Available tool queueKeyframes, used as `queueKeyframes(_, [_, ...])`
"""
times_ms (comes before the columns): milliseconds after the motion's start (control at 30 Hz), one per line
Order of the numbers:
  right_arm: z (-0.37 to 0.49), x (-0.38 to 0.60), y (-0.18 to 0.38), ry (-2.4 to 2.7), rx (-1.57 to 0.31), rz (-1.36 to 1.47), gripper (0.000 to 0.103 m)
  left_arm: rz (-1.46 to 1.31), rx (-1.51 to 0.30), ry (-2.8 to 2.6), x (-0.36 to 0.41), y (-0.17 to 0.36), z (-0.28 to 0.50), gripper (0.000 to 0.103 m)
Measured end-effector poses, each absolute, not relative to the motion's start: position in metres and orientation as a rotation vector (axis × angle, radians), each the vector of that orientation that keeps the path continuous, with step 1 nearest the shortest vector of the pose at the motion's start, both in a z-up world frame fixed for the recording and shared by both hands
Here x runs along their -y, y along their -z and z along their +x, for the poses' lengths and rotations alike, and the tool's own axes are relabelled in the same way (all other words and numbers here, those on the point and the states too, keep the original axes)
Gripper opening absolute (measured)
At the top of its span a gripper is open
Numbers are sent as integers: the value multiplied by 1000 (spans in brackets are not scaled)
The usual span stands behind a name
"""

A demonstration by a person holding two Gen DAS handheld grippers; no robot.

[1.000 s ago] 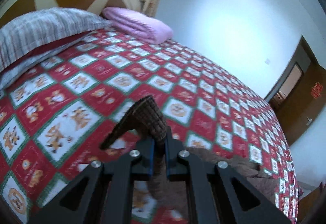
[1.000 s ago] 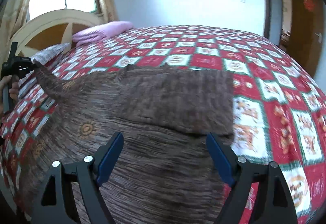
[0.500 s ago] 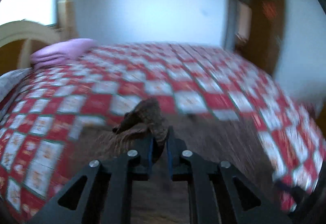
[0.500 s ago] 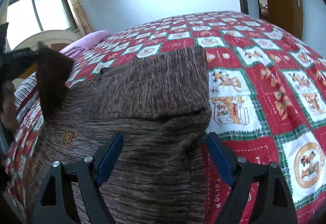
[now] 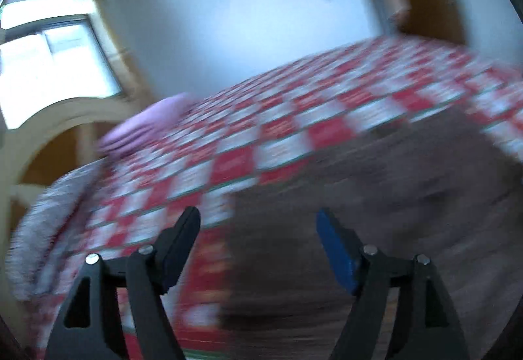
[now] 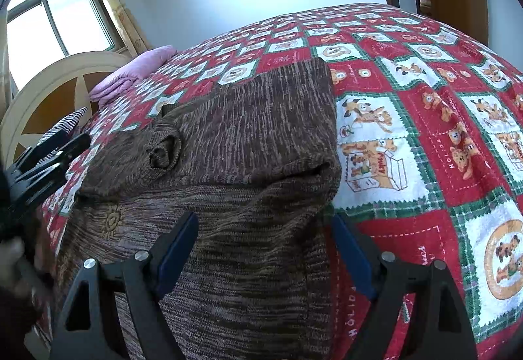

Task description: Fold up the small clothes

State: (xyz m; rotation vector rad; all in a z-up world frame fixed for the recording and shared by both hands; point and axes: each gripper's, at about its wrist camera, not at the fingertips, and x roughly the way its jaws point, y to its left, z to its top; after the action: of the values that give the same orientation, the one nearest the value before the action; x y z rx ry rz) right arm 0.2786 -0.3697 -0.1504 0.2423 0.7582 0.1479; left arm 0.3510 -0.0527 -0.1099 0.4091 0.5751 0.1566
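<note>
Red-checked bedspread (image 6: 425, 118) under brown sweater (image 6: 248, 137)

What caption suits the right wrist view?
Open tongs over a brown sweater, sleeves folded in, on a red quilt.

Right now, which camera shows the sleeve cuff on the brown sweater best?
The right wrist view: the sleeve cuff is sharp, lying folded onto the brown sweater. The left wrist view is motion-blurred; the sweater is only a brown smear there, and no cuff can be made out.
</note>
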Motion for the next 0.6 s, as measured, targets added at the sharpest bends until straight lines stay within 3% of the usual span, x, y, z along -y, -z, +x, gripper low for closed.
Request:
queueKeyframes(233, [277,324,118,-167,-744,62,84,307,-816,-251,-26,158,386,77])
queueKeyframes(467, [337,219,94,-243,-786,-124,84,299,-787,-223,-17,166,375,77])
queueKeyframes(600, [381,178,117,-247,-867,-203,84,199,-794,-211,-37,166,375,86])
